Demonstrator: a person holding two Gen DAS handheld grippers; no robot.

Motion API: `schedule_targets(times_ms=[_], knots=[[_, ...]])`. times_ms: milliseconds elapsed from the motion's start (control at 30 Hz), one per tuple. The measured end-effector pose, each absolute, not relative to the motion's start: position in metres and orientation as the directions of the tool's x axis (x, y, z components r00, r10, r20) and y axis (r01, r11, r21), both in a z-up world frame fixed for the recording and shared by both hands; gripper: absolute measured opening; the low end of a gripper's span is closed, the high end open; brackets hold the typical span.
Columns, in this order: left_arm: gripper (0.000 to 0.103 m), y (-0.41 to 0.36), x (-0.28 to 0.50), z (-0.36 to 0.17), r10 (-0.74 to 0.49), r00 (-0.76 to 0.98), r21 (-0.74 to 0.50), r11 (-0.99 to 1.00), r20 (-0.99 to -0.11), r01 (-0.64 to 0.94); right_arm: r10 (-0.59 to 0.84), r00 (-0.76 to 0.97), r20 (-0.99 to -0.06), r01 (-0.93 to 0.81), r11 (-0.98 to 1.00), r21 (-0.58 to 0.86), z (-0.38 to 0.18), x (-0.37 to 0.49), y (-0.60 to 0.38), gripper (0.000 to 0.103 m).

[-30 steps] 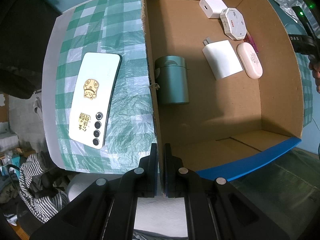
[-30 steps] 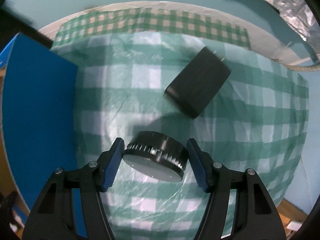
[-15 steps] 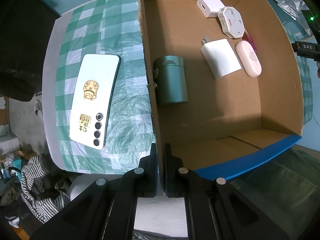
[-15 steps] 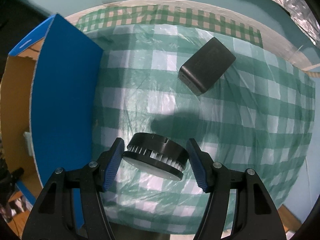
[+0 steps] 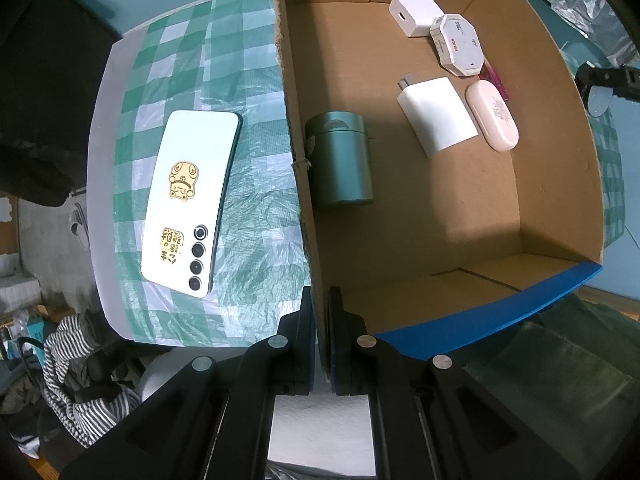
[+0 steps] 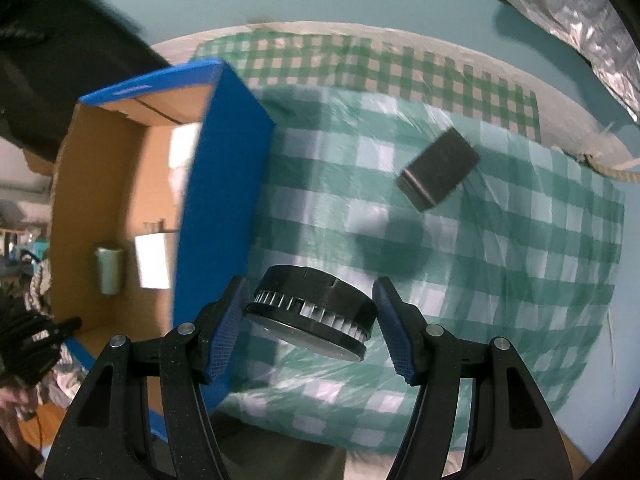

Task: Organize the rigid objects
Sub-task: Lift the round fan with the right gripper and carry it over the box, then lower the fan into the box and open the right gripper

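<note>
My left gripper [image 5: 321,312] is shut on the near left wall of the cardboard box [image 5: 298,152]. Inside the box lie a green canister [image 5: 340,160], a white charger [image 5: 438,114], a pink oval case [image 5: 493,115], a white octagonal box [image 5: 458,45] and a small white adapter [image 5: 414,14]. My right gripper [image 6: 310,318] is shut on a round black disc [image 6: 310,312], held above the checked cloth beside the box's blue outer wall [image 6: 218,216]. It shows at the right edge of the left wrist view [image 5: 600,84]. A black charger [image 6: 438,168] lies on the cloth.
A white phone [image 5: 190,200] with gold stickers lies face down on the checked cloth left of the box. Striped fabric [image 5: 76,372] lies below the table's edge. Crinkled foil [image 6: 568,12] sits at the far right.
My right gripper has lifted the black disc off the cloth and carried it left toward the box, whose inside now shows. My left gripper has kept its hold on the wall.
</note>
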State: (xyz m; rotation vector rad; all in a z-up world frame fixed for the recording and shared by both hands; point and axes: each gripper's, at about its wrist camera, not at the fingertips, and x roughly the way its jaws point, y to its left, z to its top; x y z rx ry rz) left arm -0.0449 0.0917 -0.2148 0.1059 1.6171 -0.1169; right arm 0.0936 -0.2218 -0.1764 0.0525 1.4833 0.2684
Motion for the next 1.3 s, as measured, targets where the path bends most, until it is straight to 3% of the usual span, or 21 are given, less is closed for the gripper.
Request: schedule_targets(times_ms=[467,1300], knots=[[0.005,0.088,-0.047,-0.211,0.001,-0.04,-0.006,0.986,-0.999,0.165,0.281,0.107,-0.954,-0.305,0.922,0.238,-0.13,0.091,-0.16,0.065],[0.005,0.087,-0.049,-0.21,0.001,-0.036,-0.005,0.983,-0.999,0.182,0.218,0.035,-0.975,-0.441,0.879,0.181,-0.17,0.098,-0.092,0.065]])
